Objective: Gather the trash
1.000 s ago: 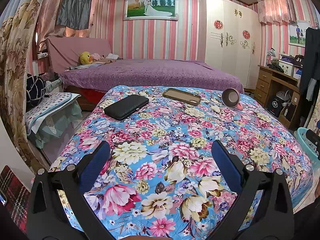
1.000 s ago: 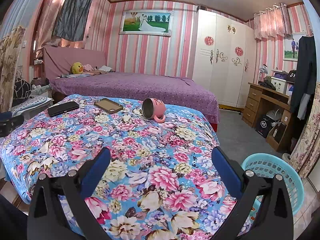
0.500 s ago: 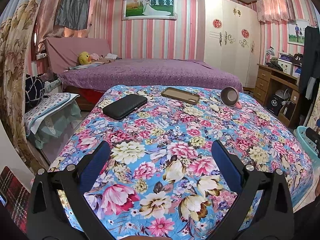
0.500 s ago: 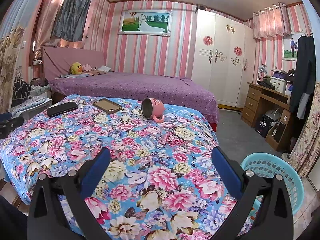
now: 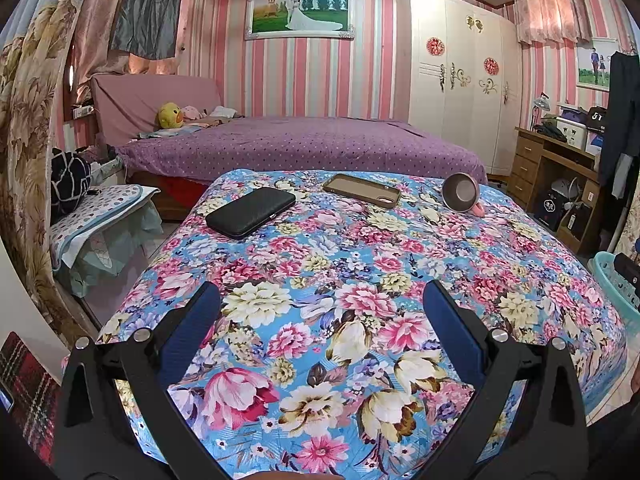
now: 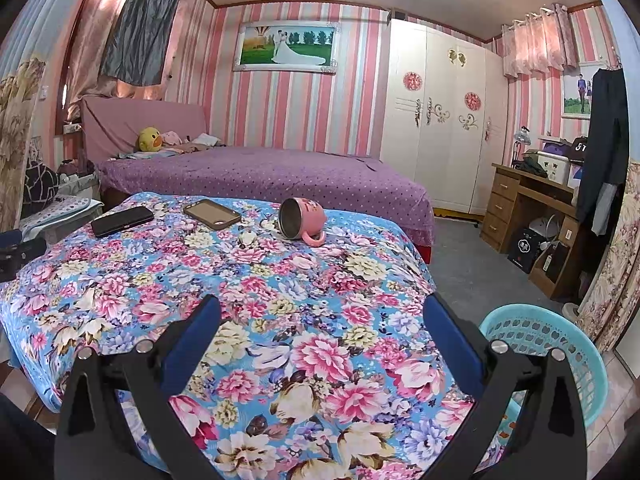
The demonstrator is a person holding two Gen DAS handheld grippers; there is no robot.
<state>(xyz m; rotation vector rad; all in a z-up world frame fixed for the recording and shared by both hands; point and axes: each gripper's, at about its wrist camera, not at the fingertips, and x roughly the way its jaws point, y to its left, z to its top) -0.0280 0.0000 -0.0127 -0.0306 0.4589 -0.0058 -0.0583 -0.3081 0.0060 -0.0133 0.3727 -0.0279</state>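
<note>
On the floral-covered table [image 5: 360, 280] lie a black case [image 5: 250, 212], a brown phone case [image 5: 362, 190] and a tipped pink mug [image 5: 461, 193]. The same black case [image 6: 122, 221], phone case [image 6: 212, 214] and mug [image 6: 301, 220] show in the right wrist view. A small pale crumpled scrap [image 6: 249, 238] lies near the mug. My left gripper [image 5: 320, 312] is open and empty over the near edge. My right gripper [image 6: 320, 320] is open and empty over the near right part. A turquoise basket [image 6: 548, 356] stands on the floor at the right.
A purple bed [image 5: 304, 144] stands behind the table. A white wardrobe [image 6: 440, 120] and a wooden desk [image 6: 532, 216] are at the right. A covered stool [image 5: 100, 220] stands at the left. The basket's edge [image 5: 616, 284] shows in the left wrist view.
Both views have shifted only slightly. Both grippers stay open and empty.
</note>
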